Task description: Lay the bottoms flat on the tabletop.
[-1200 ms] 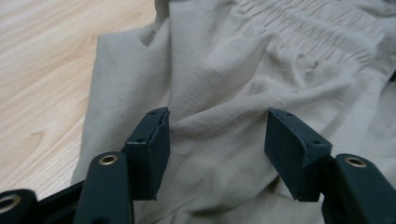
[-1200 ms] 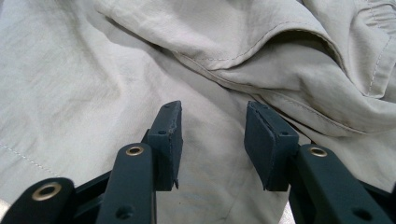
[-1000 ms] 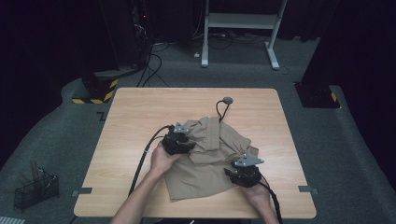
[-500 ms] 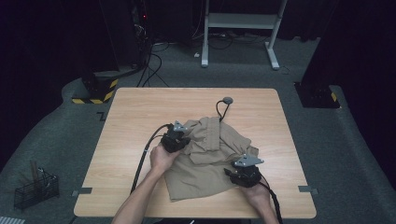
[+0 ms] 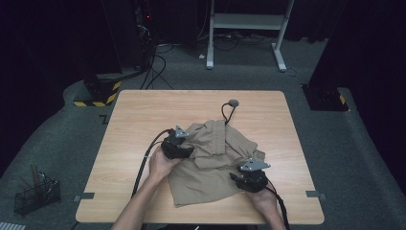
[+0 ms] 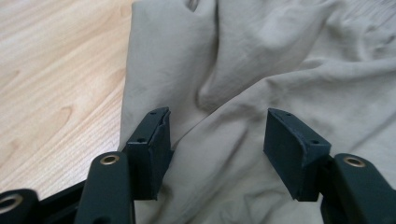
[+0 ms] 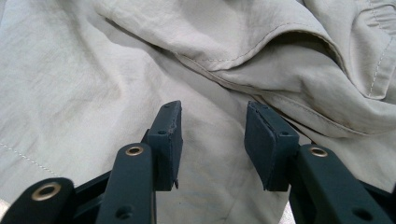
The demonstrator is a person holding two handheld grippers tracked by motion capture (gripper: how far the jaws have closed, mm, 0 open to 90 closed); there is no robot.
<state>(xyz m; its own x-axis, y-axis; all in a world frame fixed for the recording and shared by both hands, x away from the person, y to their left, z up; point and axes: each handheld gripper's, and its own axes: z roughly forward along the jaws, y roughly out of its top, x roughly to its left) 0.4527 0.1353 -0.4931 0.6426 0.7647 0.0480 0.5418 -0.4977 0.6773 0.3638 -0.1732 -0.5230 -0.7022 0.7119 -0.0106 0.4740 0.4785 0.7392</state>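
where the wooden table meets the person's edge, lies a crumpled tan garment, near the middle and a bit toward the right, long axis slanting from the far middle down toward the near edge. thin, soft woven cloth, matte, full of folds and creases; stitched seams and a gathered hem seen in the right gripper view, with one layer doubled over another. light wood grain under it, smooth and pale. small dark round knob with a thin cord just beyond the cloth's far edge.

left gripper at the garment's left edge, jaws just opened wide, black pads standing apart over the cloth, nothing pinched between them, one pad close to the fabric's border beside bare wood. right gripper over the garment's near right part, jaws parted about halfway, pads clear of each other above flat cloth, gripping nothing.
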